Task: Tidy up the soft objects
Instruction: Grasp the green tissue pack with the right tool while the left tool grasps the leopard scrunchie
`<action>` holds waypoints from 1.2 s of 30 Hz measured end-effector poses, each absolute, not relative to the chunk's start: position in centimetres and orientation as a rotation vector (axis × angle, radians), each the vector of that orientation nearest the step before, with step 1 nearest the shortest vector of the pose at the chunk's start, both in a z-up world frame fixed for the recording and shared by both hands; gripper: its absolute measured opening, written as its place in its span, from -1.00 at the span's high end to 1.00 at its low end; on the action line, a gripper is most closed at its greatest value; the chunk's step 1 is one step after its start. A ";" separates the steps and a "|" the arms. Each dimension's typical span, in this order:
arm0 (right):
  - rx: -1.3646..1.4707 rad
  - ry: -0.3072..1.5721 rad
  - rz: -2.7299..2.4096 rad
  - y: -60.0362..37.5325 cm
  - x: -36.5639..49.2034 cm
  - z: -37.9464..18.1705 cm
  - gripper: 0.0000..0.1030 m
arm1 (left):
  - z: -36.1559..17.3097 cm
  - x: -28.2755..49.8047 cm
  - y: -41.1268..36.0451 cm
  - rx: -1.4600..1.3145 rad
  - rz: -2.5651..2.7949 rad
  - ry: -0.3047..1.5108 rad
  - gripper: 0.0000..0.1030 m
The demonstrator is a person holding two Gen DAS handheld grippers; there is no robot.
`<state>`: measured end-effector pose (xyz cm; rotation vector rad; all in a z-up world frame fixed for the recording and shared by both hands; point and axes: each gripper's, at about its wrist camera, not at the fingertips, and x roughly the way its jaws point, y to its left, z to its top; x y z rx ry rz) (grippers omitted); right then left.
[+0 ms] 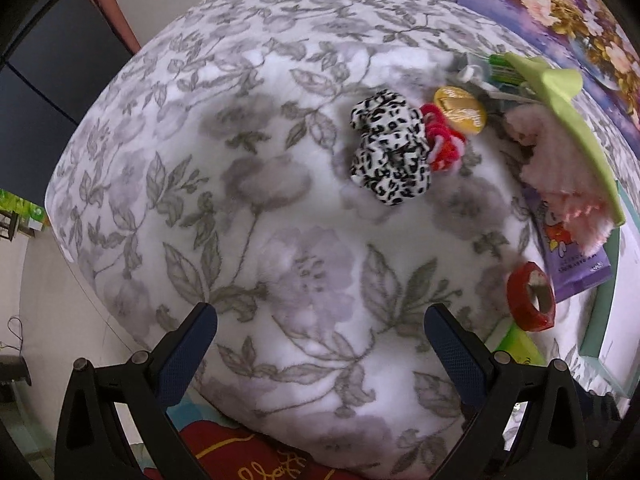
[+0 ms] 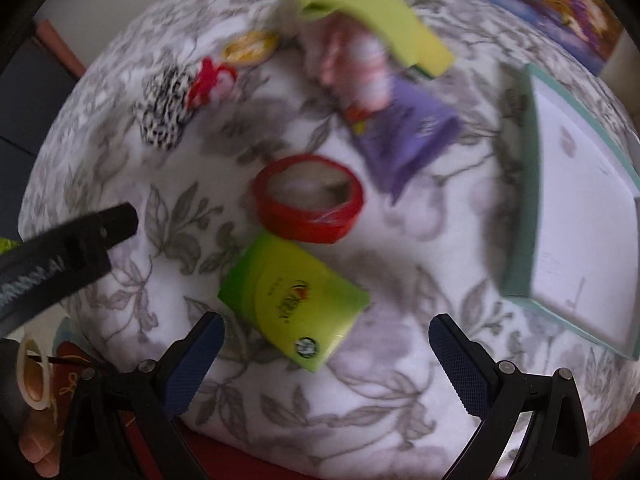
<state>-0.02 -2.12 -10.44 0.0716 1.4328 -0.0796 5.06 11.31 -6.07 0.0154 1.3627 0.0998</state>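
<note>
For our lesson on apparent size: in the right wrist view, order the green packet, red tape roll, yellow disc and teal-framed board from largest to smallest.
1. Teal-framed board
2. Green packet and red tape roll: look alike, and the packet is nearer, so unranked
3. Yellow disc, though farthest and blurred

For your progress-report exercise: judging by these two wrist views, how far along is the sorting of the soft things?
Done: nothing visibly; the black-and-white scrunchie, red hair ties and pink fluffy item lie mixed with the red tape roll and green packet on the floral blanket. In hand: nothing; left gripper and right gripper are both open and empty. Left: gathering all the soft pieces.
</note>
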 end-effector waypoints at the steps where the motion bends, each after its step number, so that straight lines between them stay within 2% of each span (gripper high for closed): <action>1: 0.063 1.444 -0.075 -1.5 0.2 -11.0 -1.00 | -6.1 5.1 11.4 0.012 0.098 1.366 -1.00; 6: 0.050 1.467 -0.082 0.3 0.8 -12.8 -0.98 | -6.5 5.3 11.7 -0.005 0.084 1.381 -1.00; 16: 0.040 1.442 -0.100 0.4 0.5 -12.8 -0.47 | -7.0 5.2 12.3 -0.002 0.081 1.379 -1.00; 29: 0.101 1.410 -0.103 -3.4 0.5 -11.2 -0.30 | -6.1 8.8 9.9 -0.022 0.086 1.307 -1.00; 30: 0.104 1.409 -0.103 -3.7 0.0 -11.0 -0.29 | -6.1 9.3 9.7 -0.020 0.087 1.300 -0.97; 32: 0.111 1.409 -0.104 -4.4 0.0 -10.8 -0.29 | -6.2 10.4 9.4 -0.022 0.083 1.279 -0.76; 34: 0.117 1.407 -0.107 -4.9 -0.1 -10.6 -0.28 | -6.3 11.5 8.9 -0.011 0.071 1.261 -0.47; 36: 0.120 1.403 -0.109 -5.3 0.0 -10.6 -0.28 | -6.6 11.8 9.0 0.000 0.064 1.245 -0.41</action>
